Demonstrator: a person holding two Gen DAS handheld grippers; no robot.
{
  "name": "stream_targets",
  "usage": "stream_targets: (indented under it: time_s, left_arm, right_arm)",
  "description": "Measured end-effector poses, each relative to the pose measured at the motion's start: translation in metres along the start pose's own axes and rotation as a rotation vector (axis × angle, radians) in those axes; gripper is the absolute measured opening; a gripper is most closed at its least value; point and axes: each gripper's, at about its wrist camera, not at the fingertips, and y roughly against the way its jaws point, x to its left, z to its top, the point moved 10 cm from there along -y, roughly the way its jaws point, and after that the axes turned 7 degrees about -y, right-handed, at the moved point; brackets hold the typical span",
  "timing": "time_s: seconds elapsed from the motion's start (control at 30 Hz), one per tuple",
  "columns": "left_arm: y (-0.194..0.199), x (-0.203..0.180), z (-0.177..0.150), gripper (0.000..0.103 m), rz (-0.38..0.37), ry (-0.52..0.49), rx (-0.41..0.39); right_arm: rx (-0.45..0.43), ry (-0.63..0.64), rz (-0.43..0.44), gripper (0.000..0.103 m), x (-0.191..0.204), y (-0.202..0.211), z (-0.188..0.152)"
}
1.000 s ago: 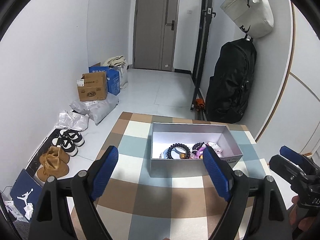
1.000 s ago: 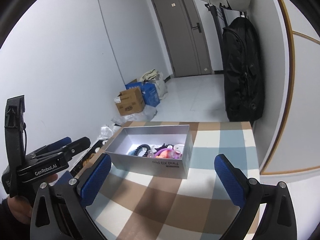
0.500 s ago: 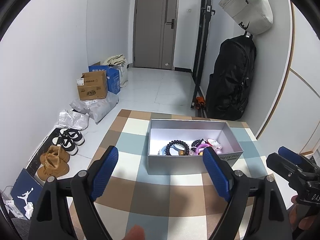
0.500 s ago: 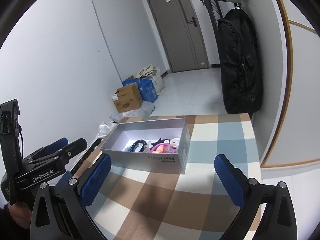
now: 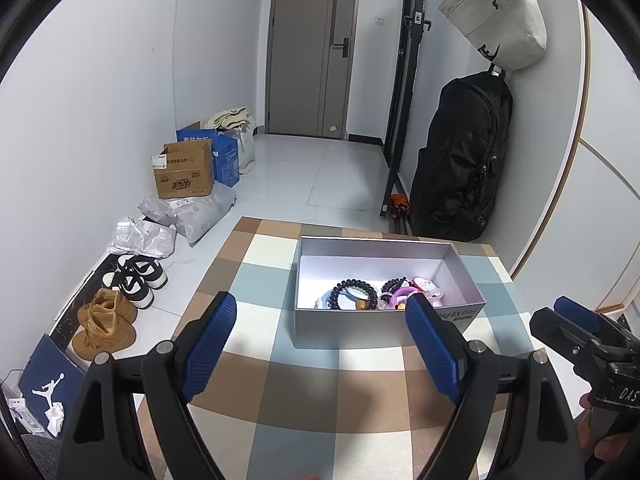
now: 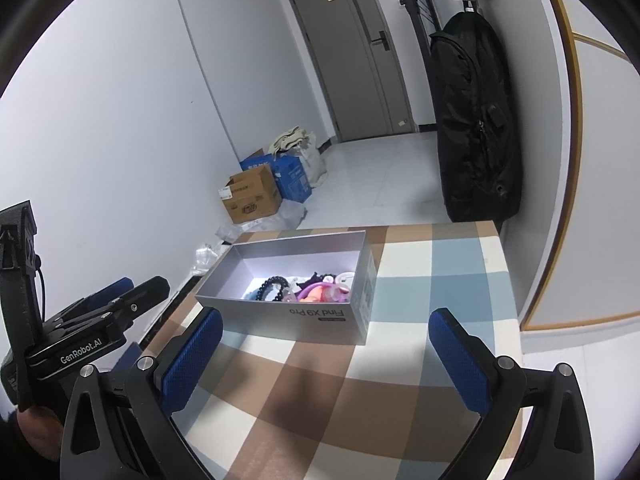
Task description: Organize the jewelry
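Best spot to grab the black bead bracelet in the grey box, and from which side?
Take the black bead bracelet by its far arc, coming down from above through the open top of the grey box. It lies flat as an open ring near the front wall, with other jewelry crowding its right, so one pad probably goes inside the loop.

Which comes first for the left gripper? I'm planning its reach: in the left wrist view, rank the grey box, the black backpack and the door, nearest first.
1. Grey box: on the table, just ahead of the left gripper.
2. Black backpack: right, beyond the table.
3. Door: far end.
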Motion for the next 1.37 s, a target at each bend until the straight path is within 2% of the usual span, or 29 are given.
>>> stream_targets:
  time_s: [0.97,1.37]
  left_arm:
    - [-0.007,-0.006,-0.003,0.083,-0.026,0.004,0.025]
    - [-0.012,-0.002,-0.006,0.083,-0.045,0.038,0.047]
  right_arm:
    - [0.033,-0.016,-0.003,0.103,-0.003,-0.007,-0.005]
    - [0.048,-0.022,-0.004,0.103,-0.004,-0.012,-0.008]
